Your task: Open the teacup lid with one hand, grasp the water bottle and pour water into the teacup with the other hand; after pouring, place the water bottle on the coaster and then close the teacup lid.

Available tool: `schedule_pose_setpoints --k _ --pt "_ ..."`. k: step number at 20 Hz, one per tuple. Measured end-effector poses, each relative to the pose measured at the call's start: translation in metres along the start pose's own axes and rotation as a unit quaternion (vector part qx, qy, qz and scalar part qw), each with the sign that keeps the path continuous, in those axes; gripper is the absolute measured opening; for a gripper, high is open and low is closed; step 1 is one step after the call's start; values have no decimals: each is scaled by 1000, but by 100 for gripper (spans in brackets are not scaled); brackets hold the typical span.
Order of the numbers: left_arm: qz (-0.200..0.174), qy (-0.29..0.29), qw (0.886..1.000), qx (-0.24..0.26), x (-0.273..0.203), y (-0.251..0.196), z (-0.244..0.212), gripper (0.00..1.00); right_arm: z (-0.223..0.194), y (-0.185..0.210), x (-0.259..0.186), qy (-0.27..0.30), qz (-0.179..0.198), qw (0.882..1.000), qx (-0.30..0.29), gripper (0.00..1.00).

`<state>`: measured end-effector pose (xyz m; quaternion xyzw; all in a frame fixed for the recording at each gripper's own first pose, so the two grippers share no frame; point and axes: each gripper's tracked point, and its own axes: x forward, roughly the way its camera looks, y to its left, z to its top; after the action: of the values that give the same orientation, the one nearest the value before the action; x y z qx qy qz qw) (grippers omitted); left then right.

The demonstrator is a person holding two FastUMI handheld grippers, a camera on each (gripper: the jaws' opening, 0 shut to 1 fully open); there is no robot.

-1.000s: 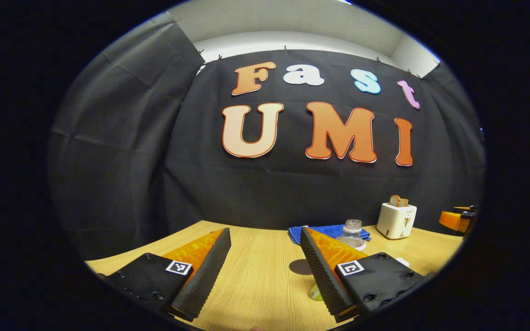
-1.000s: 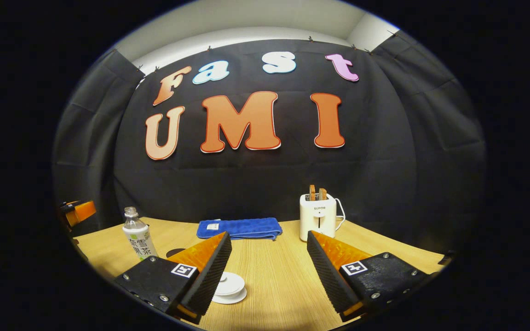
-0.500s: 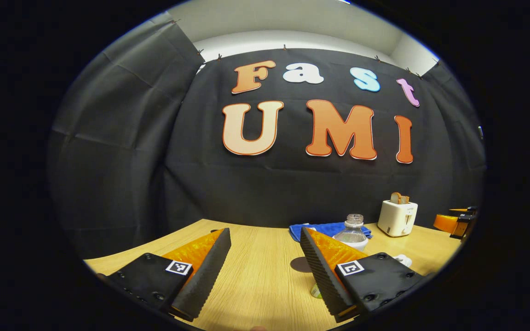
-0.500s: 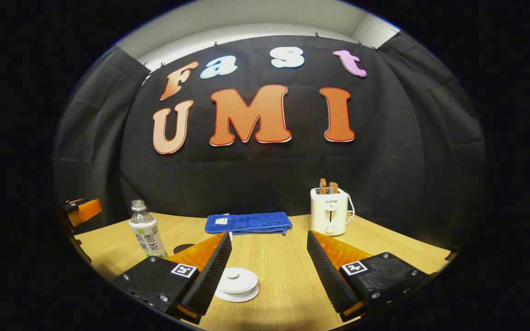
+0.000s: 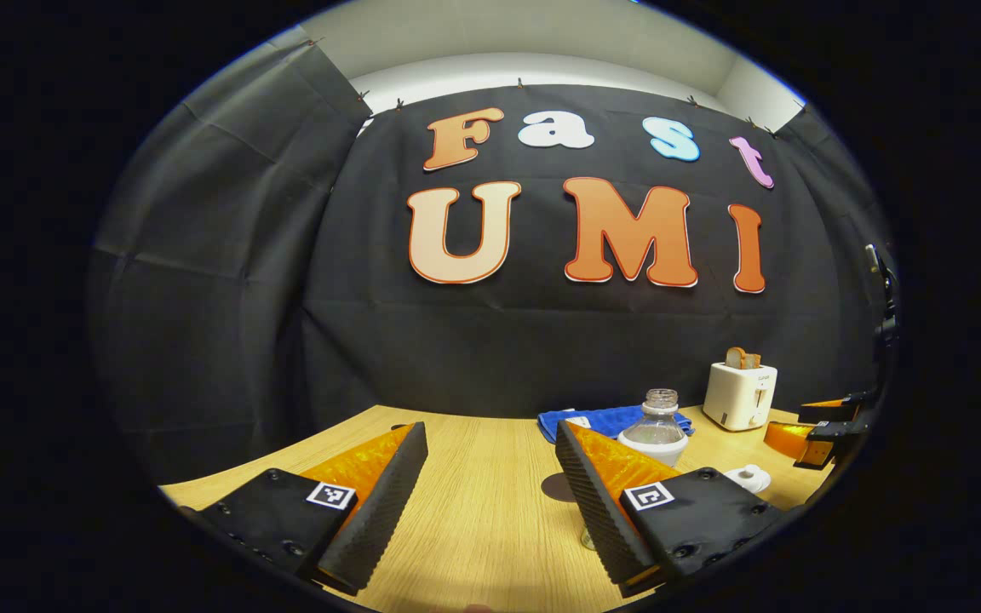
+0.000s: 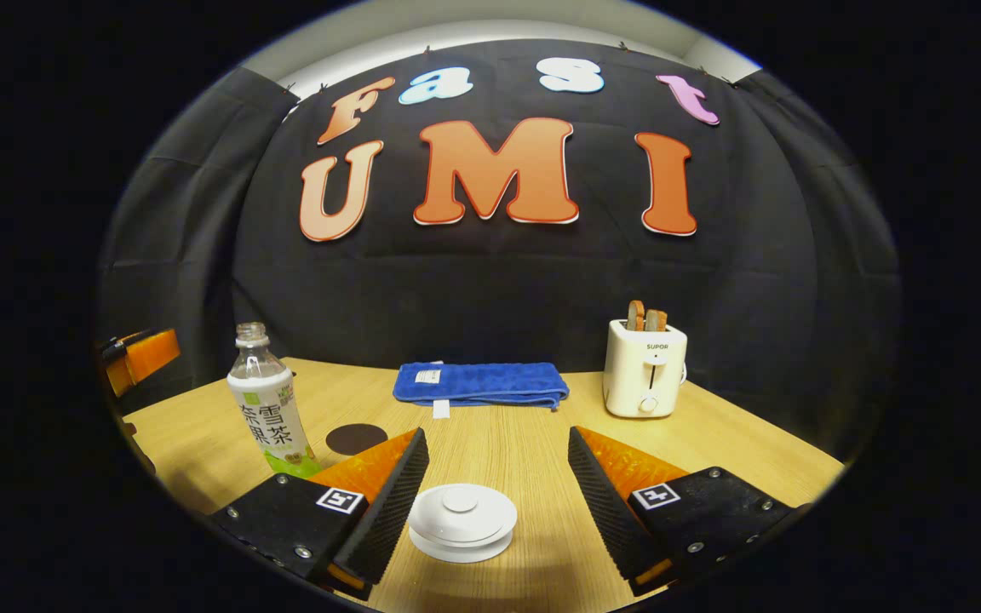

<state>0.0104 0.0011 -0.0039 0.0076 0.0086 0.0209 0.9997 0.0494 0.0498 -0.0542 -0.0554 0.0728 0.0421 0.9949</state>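
Observation:
A white lidded teacup (image 6: pixel 462 521) sits on the wooden table (image 6: pixel 507 443), low between the fingers of my right gripper (image 6: pixel 496 432), which is open and not touching it. The clear water bottle (image 6: pixel 267 404), uncapped and with a green and white label, stands upright to the left, beside a dark round coaster (image 6: pixel 356 438). In the left gripper view, my left gripper (image 5: pixel 489 426) is open over bare table. The bottle (image 5: pixel 659 423) rises just behind its right finger, which hides the lower part. The coaster (image 5: pixel 555 487) and the teacup (image 5: pixel 748 477) lie on either side of that finger.
A folded blue towel (image 6: pixel 480 383) lies at the back of the table. A white toaster (image 6: pixel 645 366) holding toast stands to its right. The black cloth wall closes off the back. My left gripper (image 6: pixel 137 358) shows at the far left edge of the right gripper view.
My right gripper has moved forward and lower, so the teacup now sits fully between its fingers. The left gripper has shifted slightly toward the bottle. Both stay open.

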Motion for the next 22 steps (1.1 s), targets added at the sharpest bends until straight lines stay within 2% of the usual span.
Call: schedule_pose_setpoints --k 6,9,11,12,15,18,22 --pt "6 6 1000 -2 2 7 -4 99 -26 9 11 45 9 999 -23 99" --pt "8 12 1000 -3 5 8 -11 99 -36 10 16 60 7 998 -29 95" --pt "9 13 1000 -2 6 11 -11 98 -40 13 16 67 11 997 -32 89" --pt "10 14 1000 -2 5 12 -12 99 -43 15 18 71 15 997 -39 82" --pt "11 17 1000 -2 6 12 -14 99 -51 18 20 86 19 995 -52 70" --pt "11 16 1000 0 6 12 -13 99 -53 23 20 86 26 995 -48 53" --pt "13 18 1000 -1 6 14 -14 99 -53 26 21 88 31 995 -46 40"
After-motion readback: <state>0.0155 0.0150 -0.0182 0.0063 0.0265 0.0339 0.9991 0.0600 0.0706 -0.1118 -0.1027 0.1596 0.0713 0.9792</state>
